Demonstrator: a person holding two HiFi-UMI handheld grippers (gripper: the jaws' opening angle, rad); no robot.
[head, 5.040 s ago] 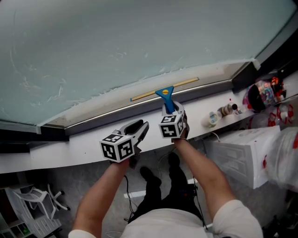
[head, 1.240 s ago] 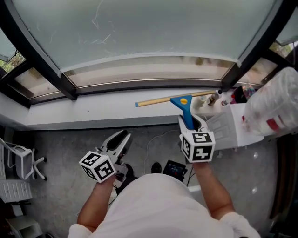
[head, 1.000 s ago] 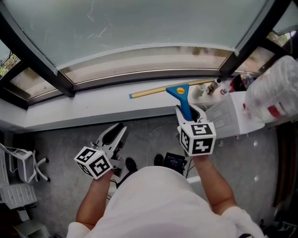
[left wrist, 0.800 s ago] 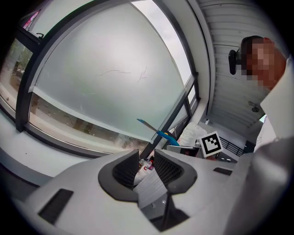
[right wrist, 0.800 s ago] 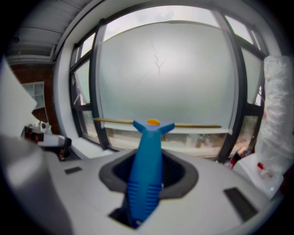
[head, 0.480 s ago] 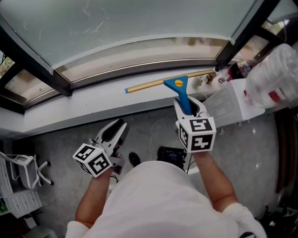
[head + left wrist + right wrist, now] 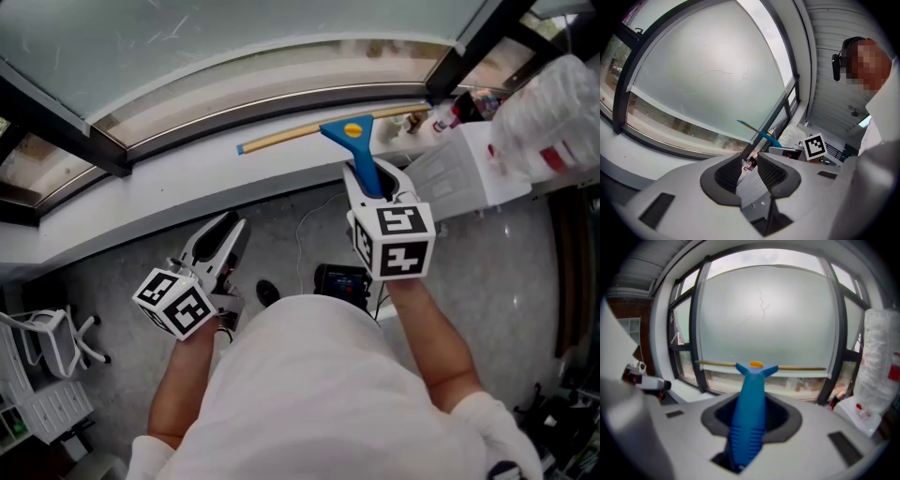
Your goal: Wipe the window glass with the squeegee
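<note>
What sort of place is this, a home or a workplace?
Likely an office or workroom, indoors by a big window: a large frosted glass pane in dark metal frames, a long white sill, and a white swivel chair on the grey floor.

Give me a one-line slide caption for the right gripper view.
Right gripper clamped on the blue squeegee handle, blade held crosswise facing the frosted window glass.

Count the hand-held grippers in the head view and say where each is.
2. The left hand-held gripper hangs empty over the floor, lower left; the right hand-held gripper grips the squeegee handle near the sill. None seems hidden.
</note>
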